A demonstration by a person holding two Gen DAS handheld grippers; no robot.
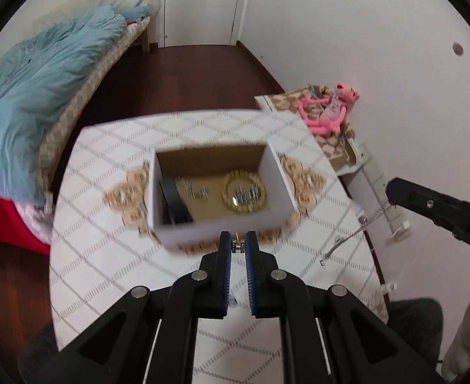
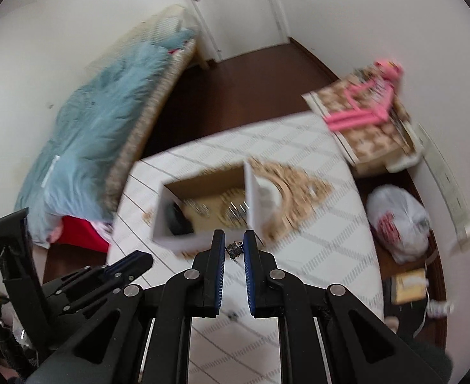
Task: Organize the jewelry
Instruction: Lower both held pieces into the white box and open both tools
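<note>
An open white cardboard box (image 1: 168, 224) stands on a white patterned table (image 1: 107, 265). Inside lie a gold beaded ring (image 1: 244, 192), silver pieces (image 1: 196, 190) and a black band (image 1: 176, 203). My left gripper (image 1: 238, 244) is shut on a small gold piece (image 1: 237, 247) just in front of the box. My right gripper (image 2: 234, 246) is shut on a small silver piece (image 2: 235, 249) near the box's (image 2: 254, 204) front right corner. In the left wrist view a silver chain (image 1: 350, 235) hangs from the right gripper's finger (image 1: 404, 195).
A beige ornamental mat (image 1: 302, 176) lies under the box. A pink plush toy (image 1: 329, 110) lies on a checkered box at the back right. A bed with a blue duvet (image 1: 43, 73) is on the left. A plastic bag (image 2: 401, 220) sits on the floor at right.
</note>
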